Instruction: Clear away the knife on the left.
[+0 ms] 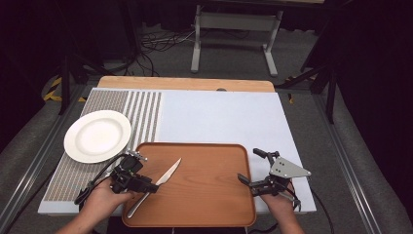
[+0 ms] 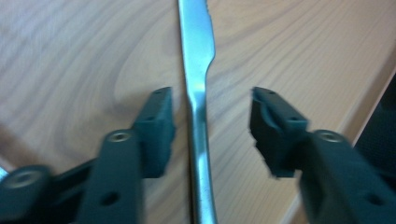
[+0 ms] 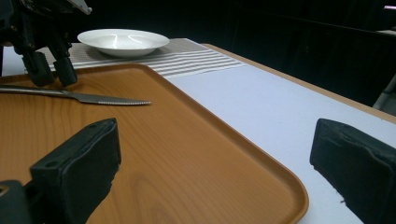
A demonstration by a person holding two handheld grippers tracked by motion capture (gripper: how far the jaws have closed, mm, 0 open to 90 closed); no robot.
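The left gripper [image 2: 210, 135] is straddling the table knife [image 2: 198, 93] with fingers [image 2: 156, 126] released, unclenched. The knife is lying flat on the wooden tray [image 1: 209, 195] near the worktop's front edge; clenching off-centre risks the thin handle skidding. The right gripper [image 1: 260, 185] is hanging released.

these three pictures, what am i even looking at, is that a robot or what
No robot: a person holds a two-jaw tool in each hand. One picture looks down from above the table; the other two come from cameras riding on each tool. On the table lie a wooden tray, a white plate on a striped mat, and a knife on the tray. The left gripper stands open astride the knife's handle, not yet gripping it. The right gripper waits open at the tray's right edge, holding nothing.
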